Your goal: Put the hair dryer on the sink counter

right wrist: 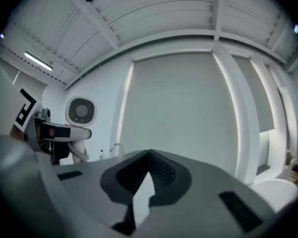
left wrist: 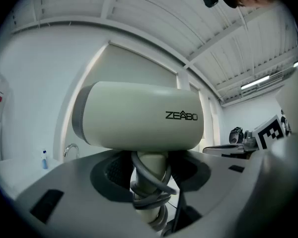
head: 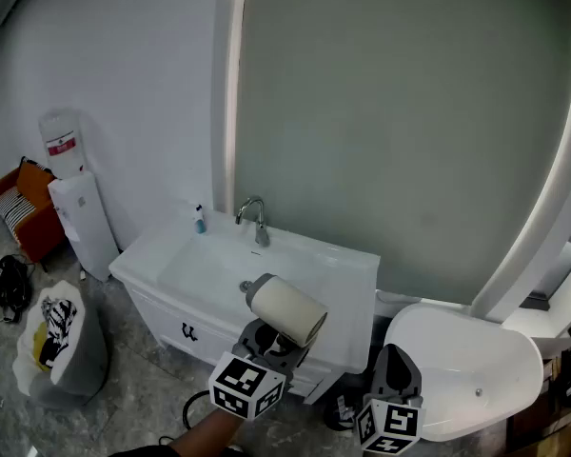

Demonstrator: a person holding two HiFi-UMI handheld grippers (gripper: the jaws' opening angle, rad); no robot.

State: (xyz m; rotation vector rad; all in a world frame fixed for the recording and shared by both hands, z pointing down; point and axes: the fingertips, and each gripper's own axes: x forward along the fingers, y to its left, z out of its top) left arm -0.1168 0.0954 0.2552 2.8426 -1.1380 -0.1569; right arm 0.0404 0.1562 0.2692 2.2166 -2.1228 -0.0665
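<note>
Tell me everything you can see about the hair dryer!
The hair dryer is cream-coloured and smooth like plastic, with a fat round barrel, a grey band at one end and black letters on its side. Its handle points down, with a grey cord wound round it. The left gripper clamps that handle and holds the dryer in the air near the sink counter, not yet on it.

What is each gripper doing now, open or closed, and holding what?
Left gripper: closed on the hair dryer handle.
Right gripper: closed, holding nothing.
</note>
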